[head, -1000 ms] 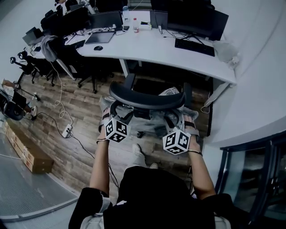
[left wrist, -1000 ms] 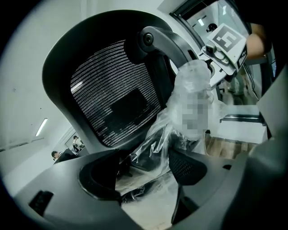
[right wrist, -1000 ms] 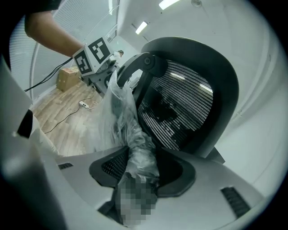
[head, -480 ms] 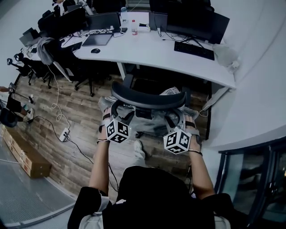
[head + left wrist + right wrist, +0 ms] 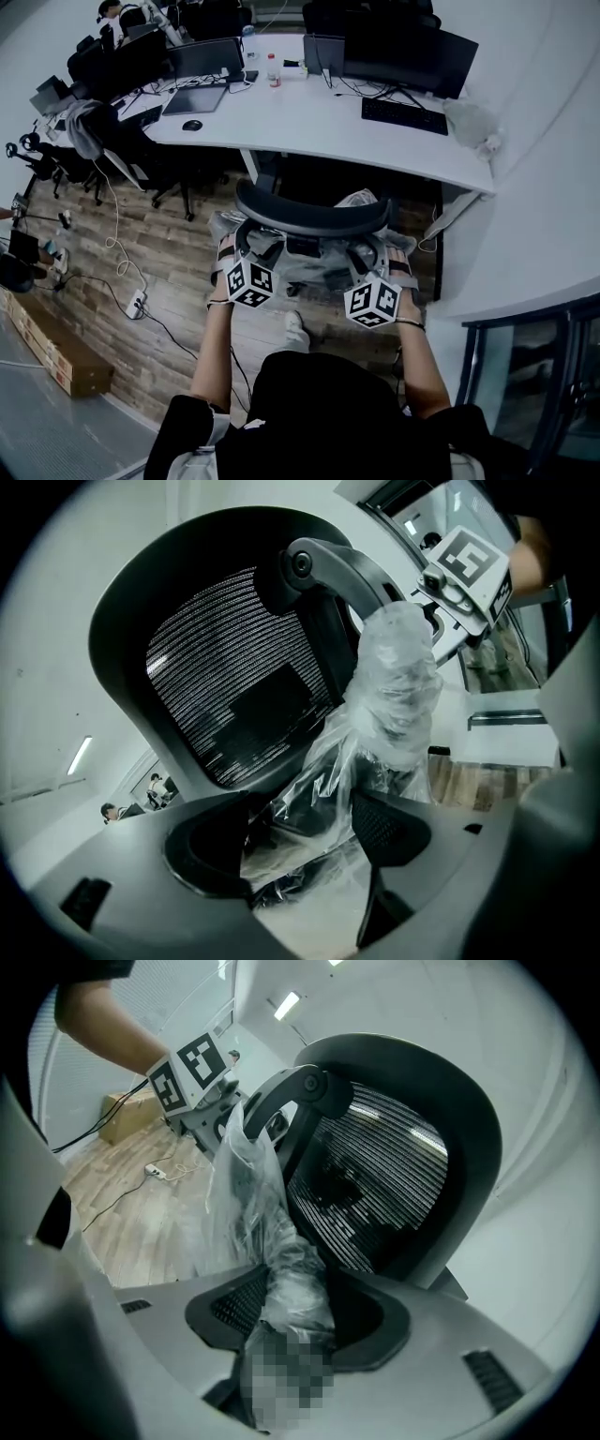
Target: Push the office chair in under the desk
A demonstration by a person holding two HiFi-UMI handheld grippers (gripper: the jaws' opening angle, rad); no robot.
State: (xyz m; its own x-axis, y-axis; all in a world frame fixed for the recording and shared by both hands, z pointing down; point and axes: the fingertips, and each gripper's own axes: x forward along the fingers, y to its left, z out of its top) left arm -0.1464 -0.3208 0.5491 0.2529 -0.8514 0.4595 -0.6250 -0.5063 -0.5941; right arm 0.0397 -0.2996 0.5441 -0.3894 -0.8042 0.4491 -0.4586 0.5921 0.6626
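The black office chair (image 5: 309,217) faces the white desk (image 5: 309,131), with its curved mesh back (image 5: 234,677) (image 5: 394,1176) just short of the desk's front edge. Clear plastic wrap (image 5: 398,691) (image 5: 272,1269) covers the chair's rear frame. My left gripper (image 5: 240,251) (image 5: 300,841) is shut on the wrapped frame at the chair's left side. On the right side, my right gripper (image 5: 371,258) (image 5: 300,1312) is shut on the wrapped frame, and the bar fills the gap between its pads. The chair's seat is hidden under the back.
Monitors, a keyboard (image 5: 403,114), a laptop (image 5: 195,98) and a bottle (image 5: 274,70) stand on the desk. Other chairs (image 5: 141,150) crowd the left. A power strip (image 5: 134,302) with cables and a cardboard box (image 5: 52,352) lie on the wooden floor. A white wall (image 5: 534,216) runs along the right.
The chair and both grippers have moved forward, so the chair's back now stands closer to the desk edge. Both grips stay the same.
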